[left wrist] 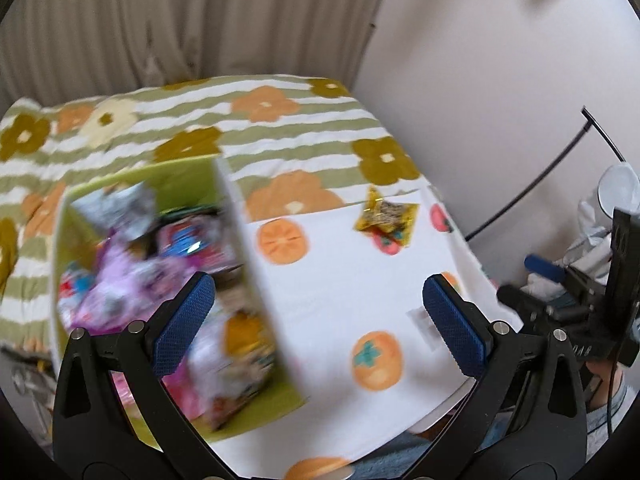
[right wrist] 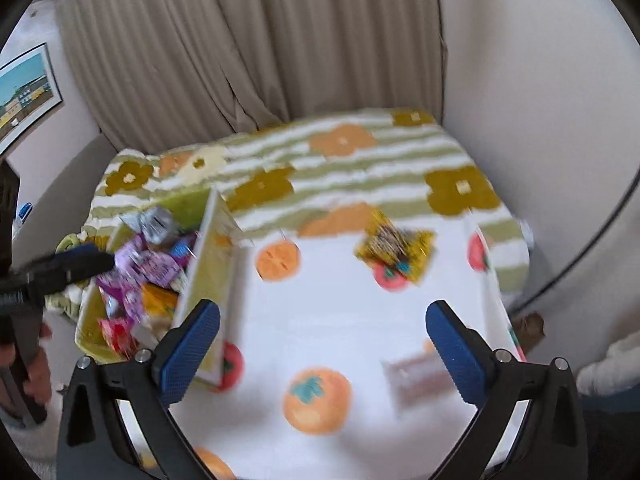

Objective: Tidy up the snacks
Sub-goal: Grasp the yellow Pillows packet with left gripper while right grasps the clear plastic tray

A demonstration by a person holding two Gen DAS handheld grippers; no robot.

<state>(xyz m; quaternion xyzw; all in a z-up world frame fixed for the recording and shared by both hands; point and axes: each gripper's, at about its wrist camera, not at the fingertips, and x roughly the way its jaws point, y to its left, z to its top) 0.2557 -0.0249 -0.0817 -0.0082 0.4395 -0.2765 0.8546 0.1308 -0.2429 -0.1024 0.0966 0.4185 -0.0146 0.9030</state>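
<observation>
Yellow snack packet [right wrist: 394, 248] seen upper centre of the right wrist view, lying alone on the white fruit-print box [right wrist: 340, 320]. Green bin [left wrist: 176, 184] at left already filled. Right gripper [right wrist: 324, 354] and left gripper [left wrist: 320, 326] both spread, empty. Packet best approached low and straddled.

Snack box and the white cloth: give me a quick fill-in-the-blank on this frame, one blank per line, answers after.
1. The green box is filled with ____ packets.
2. One yellow packet lies outside the box on the ____ cloth printed with orange fruit.
3. The left gripper has its jaws ____, with nothing between them.
4. The right gripper holds ____.

Missing words: snack; white; open; nothing
</observation>
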